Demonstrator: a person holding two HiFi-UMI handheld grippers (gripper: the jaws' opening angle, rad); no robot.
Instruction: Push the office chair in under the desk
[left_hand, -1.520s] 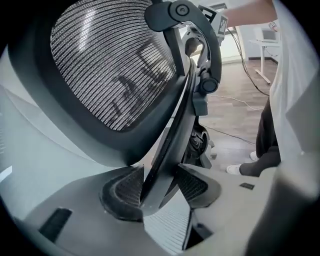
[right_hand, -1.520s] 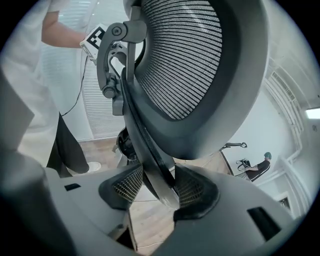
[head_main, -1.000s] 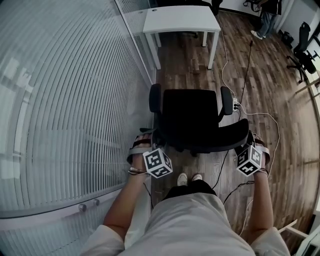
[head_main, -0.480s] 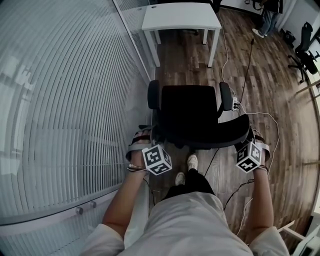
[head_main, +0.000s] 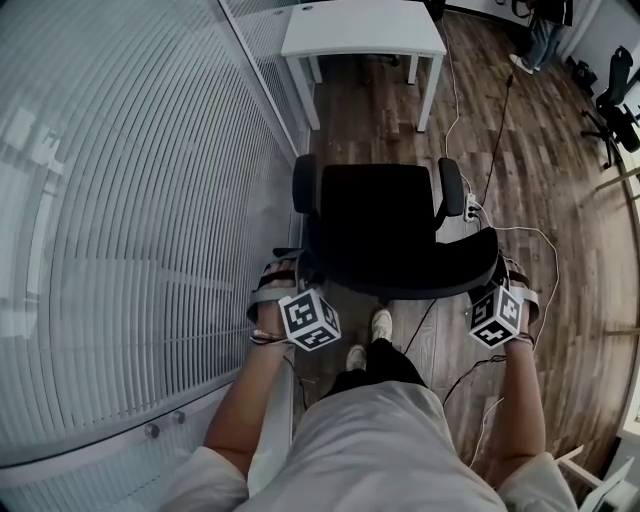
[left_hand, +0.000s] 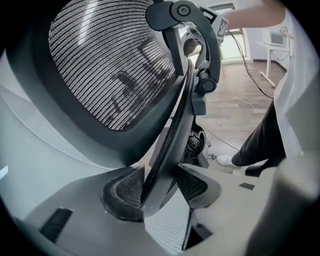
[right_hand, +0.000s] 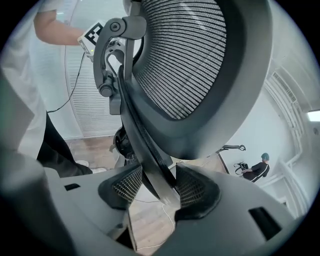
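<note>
The chair (head_main: 385, 225) stands mid-floor with its backrest toward the person, well short of the desk (head_main: 362, 28) at the floor's far edge. The left gripper (left_hand: 157, 187) and right gripper (right_hand: 152, 187) each pinch a side rim of the backrest, seemingly with both pads touching.

The cables (head_main: 472, 212) beside the chair's right side could snag a wheel. An uneven push could swing an armrest into a desk leg.

There are two grippers, one desk, and two chairs; the second chair (head_main: 612, 95) is at the floor's right edge.

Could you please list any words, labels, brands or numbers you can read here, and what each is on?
None can be read.
The cubes on the left gripper and right gripper bear only black-and-white square patterns, not letters.
The office chair and desk show no label.
</note>
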